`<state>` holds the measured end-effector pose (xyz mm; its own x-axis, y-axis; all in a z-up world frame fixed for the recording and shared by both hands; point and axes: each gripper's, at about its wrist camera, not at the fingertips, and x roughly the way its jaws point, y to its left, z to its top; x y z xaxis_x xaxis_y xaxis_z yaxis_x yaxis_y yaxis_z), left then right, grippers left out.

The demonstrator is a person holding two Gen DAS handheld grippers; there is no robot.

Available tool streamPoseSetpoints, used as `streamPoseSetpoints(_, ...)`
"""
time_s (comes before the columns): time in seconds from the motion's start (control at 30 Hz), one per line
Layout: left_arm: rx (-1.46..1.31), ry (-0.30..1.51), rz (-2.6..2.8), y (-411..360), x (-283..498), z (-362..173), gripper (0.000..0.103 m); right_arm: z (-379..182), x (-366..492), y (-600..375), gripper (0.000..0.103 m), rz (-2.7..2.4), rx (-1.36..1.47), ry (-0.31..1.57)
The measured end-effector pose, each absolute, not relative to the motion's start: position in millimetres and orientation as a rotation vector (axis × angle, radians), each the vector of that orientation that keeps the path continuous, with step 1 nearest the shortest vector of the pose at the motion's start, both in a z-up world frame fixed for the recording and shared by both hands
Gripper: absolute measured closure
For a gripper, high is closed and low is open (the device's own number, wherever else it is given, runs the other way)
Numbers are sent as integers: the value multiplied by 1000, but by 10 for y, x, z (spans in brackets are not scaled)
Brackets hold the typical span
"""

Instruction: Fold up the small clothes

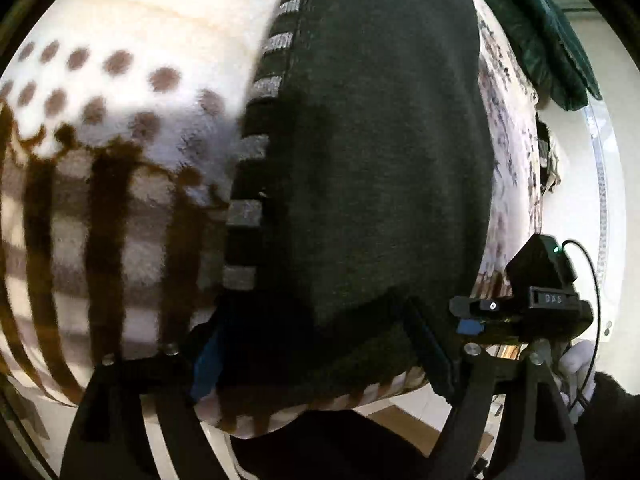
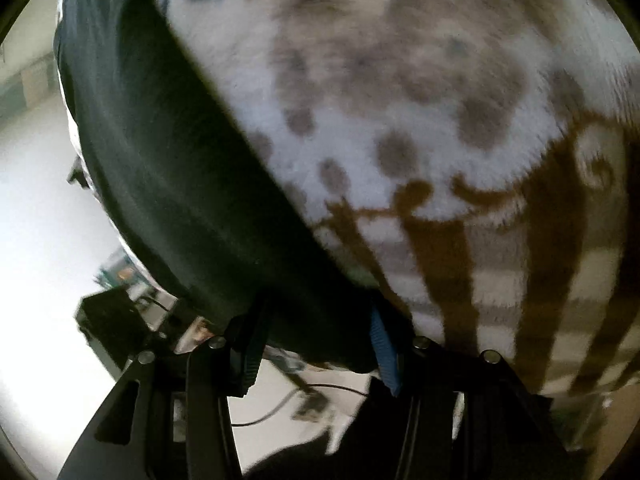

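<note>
A dark knitted garment [image 1: 380,140] with a grey-striped edge [image 1: 256,152] lies spread on a fleece blanket [image 1: 100,220] printed with dots and brown stripes. Its near hem sits between the wide-apart fingers of my left gripper [image 1: 316,360], and the pads do not press on it. In the right wrist view the same garment [image 2: 168,168] runs diagonally down into my right gripper [image 2: 316,352], whose fingers are closed on a bunch of its edge. From the left wrist view, the right gripper [image 1: 460,316] sits at the garment's lower right corner, held by a white-gloved hand [image 1: 576,360].
A flower-printed sheet [image 1: 508,140] borders the blanket on the right, with a dark green cloth [image 1: 552,40] heaped at its far end. Beyond the bed edge are pale floor, a cable [image 2: 320,388] and a black box [image 2: 112,324]. The dotted blanket [image 2: 400,80] stretches away to the right.
</note>
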<state>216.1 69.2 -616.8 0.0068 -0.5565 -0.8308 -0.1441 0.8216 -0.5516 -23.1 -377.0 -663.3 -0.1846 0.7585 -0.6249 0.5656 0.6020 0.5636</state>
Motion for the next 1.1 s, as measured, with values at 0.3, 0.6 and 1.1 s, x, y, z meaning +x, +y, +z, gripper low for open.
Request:
streamPoseSetpoints(0.3, -691, 1515, -305, 837, 2026, -6212, 87, -6731, -413, -3756, 77, 332, 1226, 1857)
streamPoseSetpoints(0.6, -762, 1423, -316, 892, 2004, -5765, 94, -6216, -403, -3715, 91, 362, 1230, 1699)
streamPoseSetpoints(1.1, -663, 1072, -393, 660, 3313, -4414, 94, -4580, 1041, -3294, 91, 429, 1178, 1350)
